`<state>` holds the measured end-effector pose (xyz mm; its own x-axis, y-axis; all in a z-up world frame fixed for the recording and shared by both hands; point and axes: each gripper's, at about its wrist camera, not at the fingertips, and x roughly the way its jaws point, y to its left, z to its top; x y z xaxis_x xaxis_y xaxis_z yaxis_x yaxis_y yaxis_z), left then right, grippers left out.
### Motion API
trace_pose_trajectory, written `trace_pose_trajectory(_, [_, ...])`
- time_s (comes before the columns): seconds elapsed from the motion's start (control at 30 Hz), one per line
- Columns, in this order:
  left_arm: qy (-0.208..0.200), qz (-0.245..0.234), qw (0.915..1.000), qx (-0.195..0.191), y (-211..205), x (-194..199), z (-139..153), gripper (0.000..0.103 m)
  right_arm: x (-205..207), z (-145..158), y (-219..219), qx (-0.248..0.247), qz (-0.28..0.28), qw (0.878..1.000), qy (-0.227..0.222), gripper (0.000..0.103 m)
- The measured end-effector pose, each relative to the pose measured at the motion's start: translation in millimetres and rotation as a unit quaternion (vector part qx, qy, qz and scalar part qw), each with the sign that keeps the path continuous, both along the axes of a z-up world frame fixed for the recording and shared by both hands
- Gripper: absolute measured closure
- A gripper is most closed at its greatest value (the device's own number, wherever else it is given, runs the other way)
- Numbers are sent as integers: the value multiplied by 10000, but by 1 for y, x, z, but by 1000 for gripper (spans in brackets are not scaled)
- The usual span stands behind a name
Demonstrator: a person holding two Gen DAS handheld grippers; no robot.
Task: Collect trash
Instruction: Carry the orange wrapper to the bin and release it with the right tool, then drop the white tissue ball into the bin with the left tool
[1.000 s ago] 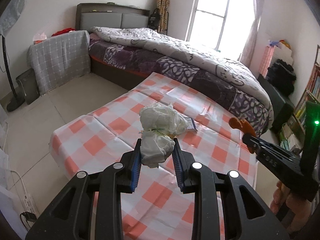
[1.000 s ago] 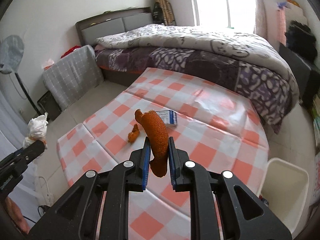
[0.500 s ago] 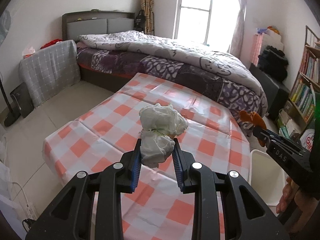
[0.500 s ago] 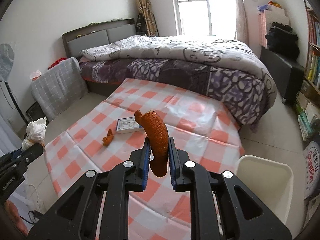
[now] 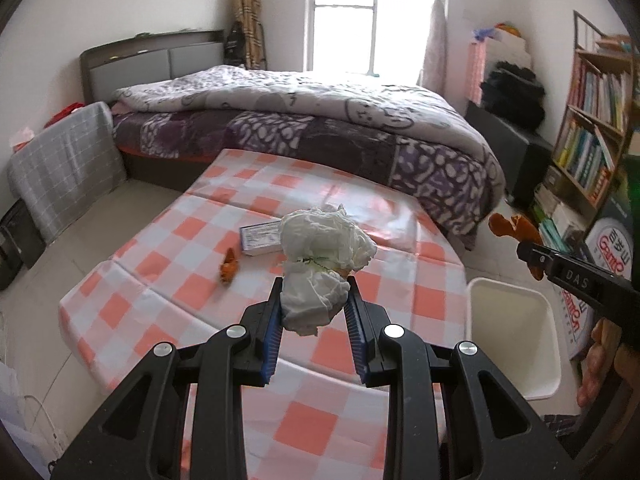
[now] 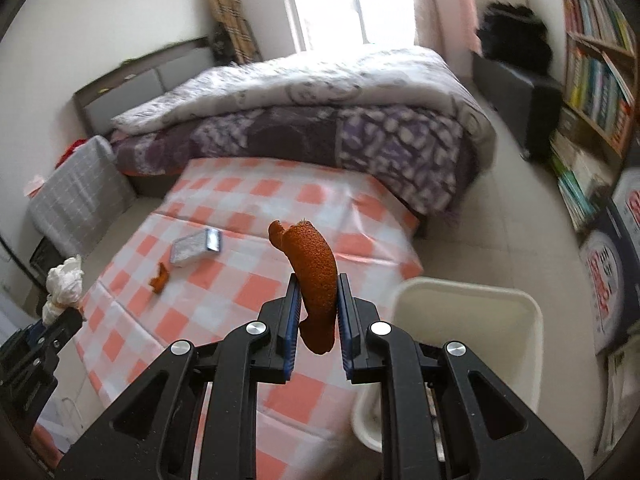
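My left gripper is shut on a crumpled white tissue wad, held above the checked table. My right gripper is shut on a long orange peel, held over the table's right edge next to a white trash bin. The bin also shows in the left wrist view, right of the table. A small orange peel piece and a small printed box lie on the table. The right gripper with its peel shows at the right of the left wrist view.
A bed with a purple patterned quilt stands behind the table. A bookshelf lines the right wall. A grey checked covered box sits at the left. Floor runs between table and bed side.
Both grippers have swung to the right with their loads. The white bin has come into view beside the table, and the right gripper is now close over it.
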<state>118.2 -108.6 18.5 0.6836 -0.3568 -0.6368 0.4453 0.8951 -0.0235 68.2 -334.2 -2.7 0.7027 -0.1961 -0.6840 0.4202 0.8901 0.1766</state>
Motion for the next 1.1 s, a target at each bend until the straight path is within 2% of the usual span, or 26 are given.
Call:
trace_pose_trajectory(0.2, [44,-366,9992,136,-38,-12,-10,74,-14,-21,-42,513,-438,9964,511,85])
trace_pose_trajectory(0.3, [82,-541,9983,199,-55,-19,-16,74,-22,-26,-59,658,-674,9936,624,77])
trace_pose_trajectory(0.37, [109,-682,9973,244,-68,-24,-20,74,-31,-26,-70,715,-909,9915,590,50])
trace_pose_trajectory(0.43, [140,-833,9961,271,-82,-29,-24,74,-40,-23,-82,717,-1198,9889,500,40])
trace_pose_trajectory(0.5, [171,-977,9947,287,-94,-35,-27,74,-46,-21,-91,761,-1340,9872,417,38])
trace_pose_trajectory(0.57, [214,-1138,9928,301,-107,-40,-31,74,-53,-19,-100,798,-1540,9843,337,30])
trace_pose_trajectory(0.9, [469,-1887,9801,399,-169,-67,-50,73,-77,-7,-128,614,-2205,9734,-39,19])
trace_pose_trajectory(1.1, [717,-2183,9730,230,-196,-74,-58,72,-85,-5,-142,846,-2463,9652,-231,18])
